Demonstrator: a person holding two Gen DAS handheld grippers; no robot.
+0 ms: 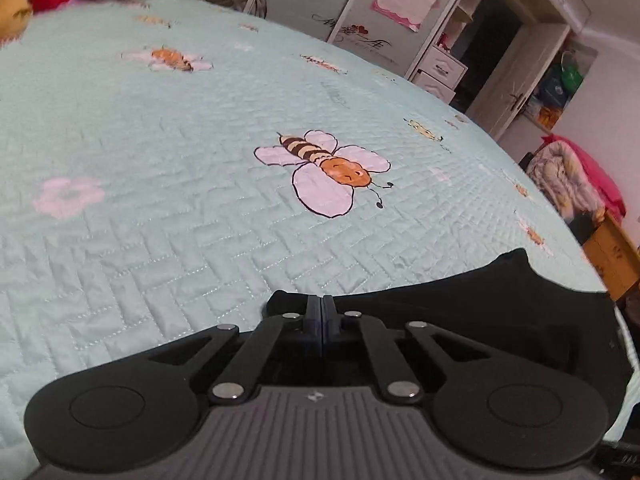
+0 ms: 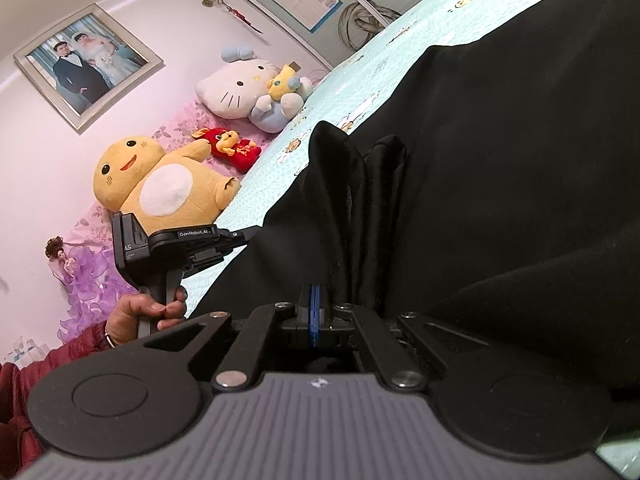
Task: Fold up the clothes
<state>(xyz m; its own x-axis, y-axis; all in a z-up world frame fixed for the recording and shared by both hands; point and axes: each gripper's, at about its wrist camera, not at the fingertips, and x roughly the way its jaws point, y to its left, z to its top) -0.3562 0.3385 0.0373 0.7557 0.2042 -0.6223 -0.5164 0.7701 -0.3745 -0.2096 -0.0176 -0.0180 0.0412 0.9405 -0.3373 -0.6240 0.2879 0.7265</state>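
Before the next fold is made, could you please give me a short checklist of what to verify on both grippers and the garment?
1. Left gripper shut on an edge of the black garment: ok.
2. Right gripper shut on bunched black cloth: ok.
3. Garment lying flat and smooth: not ok, it stands in folds at the right gripper.
4. Quilted bedspread ahead of the left gripper bare of other things: ok.
5. Plush toys apart from the garment: ok.
6. Which part of the garment each gripper holds: cannot tell.
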